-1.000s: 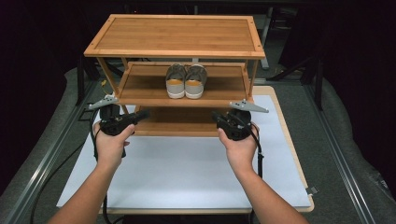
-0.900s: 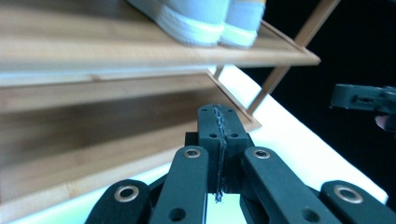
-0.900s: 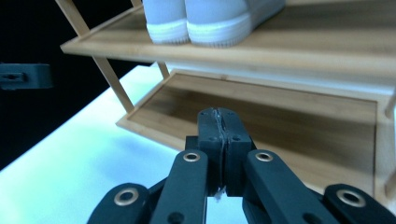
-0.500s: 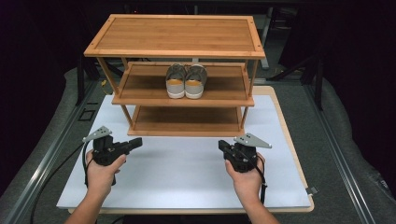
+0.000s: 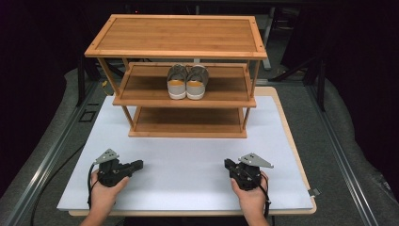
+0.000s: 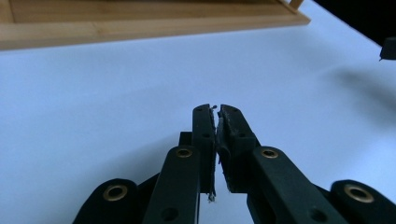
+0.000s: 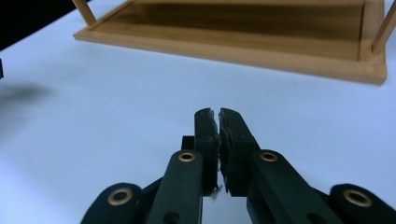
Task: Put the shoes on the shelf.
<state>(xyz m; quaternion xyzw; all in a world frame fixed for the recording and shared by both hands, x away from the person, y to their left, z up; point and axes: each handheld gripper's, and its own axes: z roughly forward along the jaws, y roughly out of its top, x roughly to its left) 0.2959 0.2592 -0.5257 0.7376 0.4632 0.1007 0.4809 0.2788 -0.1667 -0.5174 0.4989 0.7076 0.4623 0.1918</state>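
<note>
My left gripper (image 5: 139,164) lies low over the white board (image 5: 188,165) at the near left, held in a hand and pointing right. My right gripper (image 5: 227,163) sits at the near right, pointing left toward it. In the left gripper view the jaws (image 6: 217,108) have just been opening, but only a hairline slit parts the pads and nothing is between them. The right gripper view shows the same: the jaws (image 7: 218,111) have just been opening, barely apart and empty. A three-tier bamboo shoe rack (image 5: 188,52) stands behind, with a pair of grey shoes (image 5: 187,82) on its middle shelf.
The rack's bottom shelf (image 6: 140,23) runs across the top of the left gripper view, and its corner (image 7: 373,70) shows in the right gripper view. The board rests on a wooden table (image 5: 291,141). Grey floor and metal rails flank both sides.
Both hands have come down from beside the rack's lower shelves and back toward the near edge of the board. The grippers now sit low over the white surface.
</note>
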